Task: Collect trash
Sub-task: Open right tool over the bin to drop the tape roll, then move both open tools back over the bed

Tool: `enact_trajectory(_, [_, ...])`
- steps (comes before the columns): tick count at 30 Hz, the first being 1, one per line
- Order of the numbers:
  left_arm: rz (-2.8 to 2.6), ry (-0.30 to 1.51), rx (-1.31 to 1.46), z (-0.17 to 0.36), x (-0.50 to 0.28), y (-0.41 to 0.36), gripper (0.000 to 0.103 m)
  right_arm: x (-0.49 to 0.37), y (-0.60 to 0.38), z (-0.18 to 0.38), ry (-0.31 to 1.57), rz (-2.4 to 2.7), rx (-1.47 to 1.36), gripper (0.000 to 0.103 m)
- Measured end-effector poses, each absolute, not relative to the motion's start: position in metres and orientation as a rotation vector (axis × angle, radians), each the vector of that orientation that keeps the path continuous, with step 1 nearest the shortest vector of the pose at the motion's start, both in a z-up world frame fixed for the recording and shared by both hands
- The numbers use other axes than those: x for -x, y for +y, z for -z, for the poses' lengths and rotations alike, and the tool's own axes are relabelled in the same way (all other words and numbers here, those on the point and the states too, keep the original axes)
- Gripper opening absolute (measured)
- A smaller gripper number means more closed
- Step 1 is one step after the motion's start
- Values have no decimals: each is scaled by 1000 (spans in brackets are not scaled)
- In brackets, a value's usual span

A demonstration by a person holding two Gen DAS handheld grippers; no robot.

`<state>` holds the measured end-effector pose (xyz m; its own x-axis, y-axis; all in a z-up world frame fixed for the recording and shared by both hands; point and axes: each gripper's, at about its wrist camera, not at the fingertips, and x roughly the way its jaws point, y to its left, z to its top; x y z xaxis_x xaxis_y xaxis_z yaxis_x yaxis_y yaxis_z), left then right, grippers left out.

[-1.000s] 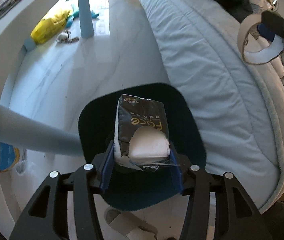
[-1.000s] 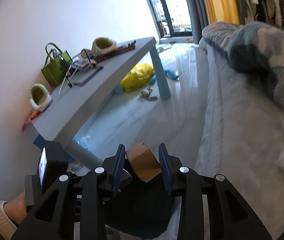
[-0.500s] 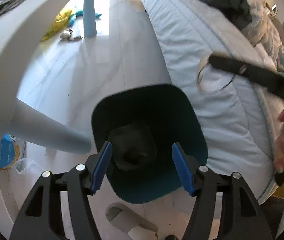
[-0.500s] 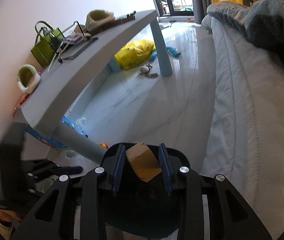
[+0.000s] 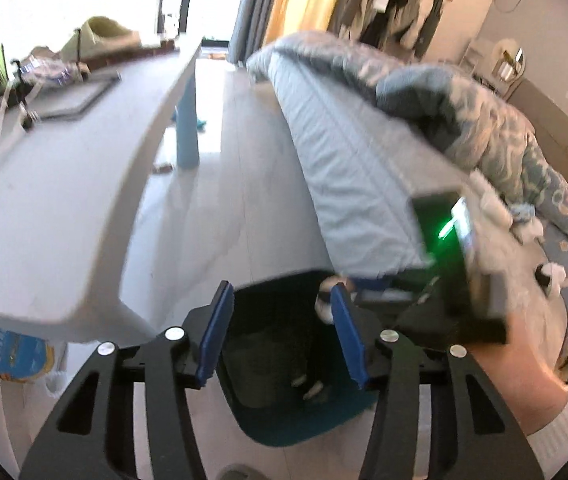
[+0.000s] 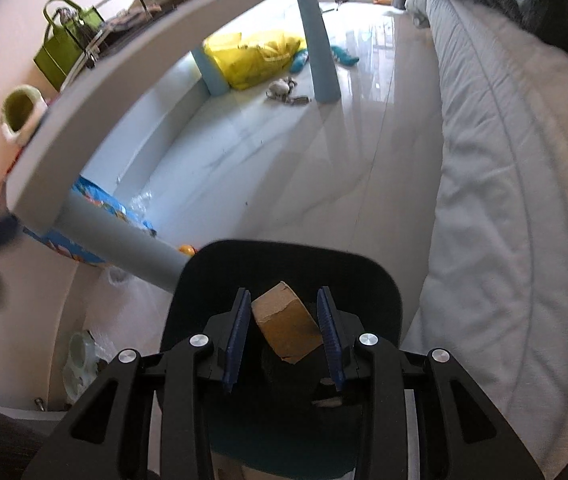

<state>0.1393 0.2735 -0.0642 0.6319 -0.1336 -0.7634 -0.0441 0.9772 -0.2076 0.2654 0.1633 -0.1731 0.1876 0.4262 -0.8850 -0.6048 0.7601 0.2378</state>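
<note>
A dark teal trash bin [image 5: 284, 424] stands on the floor between the desk and the bed; it also shows in the right wrist view [image 6: 212, 272]. My left gripper [image 5: 280, 336] is open and empty, raised above the bin's near side. The black tissue pack lies inside the bin [image 5: 304, 376]. My right gripper [image 6: 284, 332] is shut on a brown cardboard roll [image 6: 286, 328] and holds it over the bin's opening. The right gripper's body and the hand on it [image 5: 456, 280] show at the right of the left wrist view.
A grey desk [image 6: 132, 76] with blue legs stands left, with a green bag [image 6: 64, 48] on it. The bed [image 6: 516, 168] with a blanket runs along the right. A yellow bag [image 6: 260, 56] and small items lie on the glossy floor beyond.
My left gripper opened and dropped the black tissue pack into the bin, then tilted up and away. My right gripper moved down over the bin with the cardboard roll.
</note>
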Motion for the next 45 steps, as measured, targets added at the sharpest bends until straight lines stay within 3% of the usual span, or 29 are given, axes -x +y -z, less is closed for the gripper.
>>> enact_trajectory(5, [53, 779, 222, 37, -133, 270, 44, -257, 173, 198, 1234, -734, 239, 35])
enact_trajectory(12, [55, 669, 232, 11, -127, 268, 42, -242, 175, 222, 1287, -728, 354, 35])
enact_trajectory(19, [29, 615, 200, -5, -125, 261, 42, -230, 171, 222, 1316, -733, 418, 44])
enact_trajectory(21, [25, 595, 204, -12, -125, 262, 42, -229, 166, 217, 1313, -739, 419, 51])
enact_trajectory(33, [22, 530, 187, -38, -130, 225, 42, -222, 130, 133, 1134, -850, 237, 55])
enact_trajectory(45, [69, 517, 177, -39, -146, 172, 59, -228, 52, 77, 943, -784, 202, 58])
